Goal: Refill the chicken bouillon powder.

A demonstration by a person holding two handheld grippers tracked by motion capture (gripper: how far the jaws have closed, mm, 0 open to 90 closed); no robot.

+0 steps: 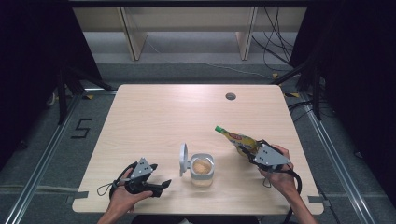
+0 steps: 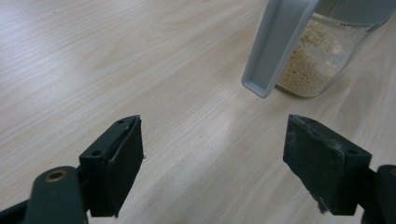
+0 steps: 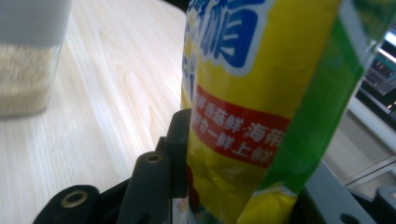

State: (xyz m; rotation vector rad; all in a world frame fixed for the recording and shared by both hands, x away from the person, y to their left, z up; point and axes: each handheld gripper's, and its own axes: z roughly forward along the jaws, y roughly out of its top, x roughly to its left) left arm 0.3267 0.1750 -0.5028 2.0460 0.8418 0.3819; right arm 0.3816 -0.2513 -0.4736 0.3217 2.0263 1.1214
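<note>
Yellow-green pouch point(image 1: 240, 141): glossy film, held tilted right of the lidded jar point(image 1: 202, 170), clamped in the right hand-held gripper point(image 1: 254, 156). Right gripper view shows its red-and-blue print. Left hand-held gripper point(image 1: 161, 186), jaws apart, rests left of jar on the wood-grain worktop point(image 1: 177, 112).

It was a lab recording booth: a wooden table point(image 1: 154, 112) on grey floor point(image 1: 60, 154), black curtains point(image 1: 28, 70), loose cables point(image 1: 275, 42), metal rails point(image 1: 42, 163).

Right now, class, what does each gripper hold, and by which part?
The right gripper grips the yellow packet near its bottom end. The left gripper is open, holding nothing.
</note>
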